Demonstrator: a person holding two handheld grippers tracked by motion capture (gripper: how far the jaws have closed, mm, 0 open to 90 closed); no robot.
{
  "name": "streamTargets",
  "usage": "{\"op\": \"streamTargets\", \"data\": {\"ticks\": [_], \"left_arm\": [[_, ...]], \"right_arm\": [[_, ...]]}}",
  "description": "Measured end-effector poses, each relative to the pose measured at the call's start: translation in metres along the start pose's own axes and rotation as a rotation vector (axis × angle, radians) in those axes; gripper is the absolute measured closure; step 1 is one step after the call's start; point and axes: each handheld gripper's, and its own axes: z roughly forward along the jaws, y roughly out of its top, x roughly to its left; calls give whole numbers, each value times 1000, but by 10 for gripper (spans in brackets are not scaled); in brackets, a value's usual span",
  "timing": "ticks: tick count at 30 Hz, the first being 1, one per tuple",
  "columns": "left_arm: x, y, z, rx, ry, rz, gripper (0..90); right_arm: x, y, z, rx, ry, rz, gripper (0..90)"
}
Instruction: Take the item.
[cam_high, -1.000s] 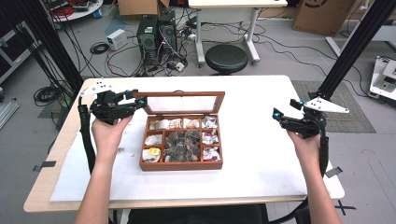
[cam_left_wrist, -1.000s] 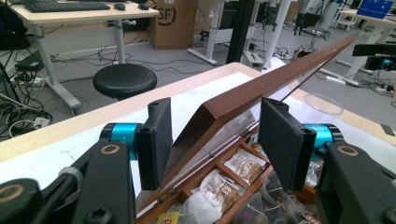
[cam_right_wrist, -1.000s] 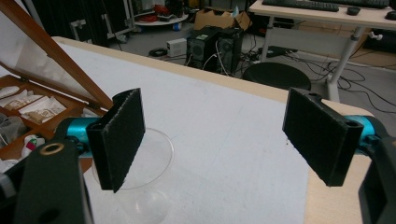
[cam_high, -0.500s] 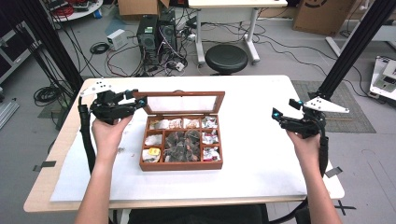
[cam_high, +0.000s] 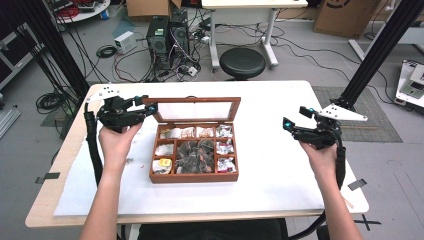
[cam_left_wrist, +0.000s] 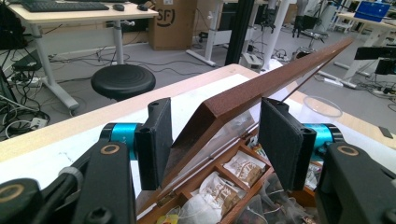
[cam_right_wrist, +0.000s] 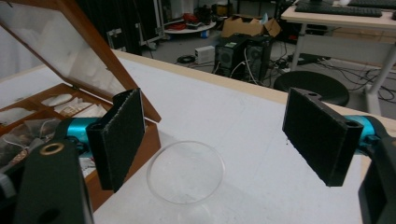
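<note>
A brown wooden box (cam_high: 194, 178) with several compartments of tea bags and sachets sits mid-table. Its glass-paned lid (cam_high: 196, 110) stands raised. My left gripper (cam_high: 150, 106) is at the lid's left corner. In the left gripper view that lid corner (cam_left_wrist: 219, 105) lies between the two pads, and the left gripper (cam_left_wrist: 214, 140) is shut on it. My right gripper (cam_high: 295, 118) hovers over the table to the right of the box, open. In the right gripper view a clear plastic cup (cam_right_wrist: 185, 171) stands on the table below the wide-apart jaws of the right gripper (cam_right_wrist: 219, 140), untouched.
A white sheet (cam_high: 280, 165) covers most of the tabletop. The clear cup (cam_left_wrist: 320, 108) stands to the right of the box. Behind the table's far edge are a black stool (cam_high: 242, 63), computer towers (cam_high: 167, 35) and loose cables on the floor.
</note>
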Motion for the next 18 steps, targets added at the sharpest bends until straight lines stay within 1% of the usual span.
{"op": "streamTargets", "data": {"ticks": [1, 3, 5, 6, 8, 10, 11, 12, 14, 15, 18], "left_arm": [[0, 0, 0, 0, 0, 0, 451], [0, 0, 0, -1, 0, -2, 451], [0, 0, 0, 0, 0, -2, 451], [0, 0, 0, 1, 0, -2, 451], [0, 0, 0, 1, 1, -1, 451], [0, 0, 0, 1, 0, -1, 451], [0, 0, 0, 2, 0, 0, 451], [0, 0, 0, 2, 0, 0, 451], [0, 0, 0, 1, -1, -4, 451], [0, 0, 0, 1, -1, -4, 451], [0, 0, 0, 1, -1, -4, 451]], "right_arm": [[0, 0, 0, 0, 0, 0, 214], [3, 1, 2, -2, 19, -1, 214], [5, 2, 2, -1, 22, -1, 214], [8, 2, 4, -1, 41, -2, 214], [9, 3, 4, 0, 47, -3, 214], [13, 4, 6, 2, 65, -9, 215], [17, 4, 8, 4, 83, -12, 215], [17, 4, 8, 4, 83, -12, 215], [23, 6, 10, 10, 113, -23, 217], [23, 6, 10, 10, 113, -23, 217], [30, 6, 14, 15, 152, -27, 218]]}}
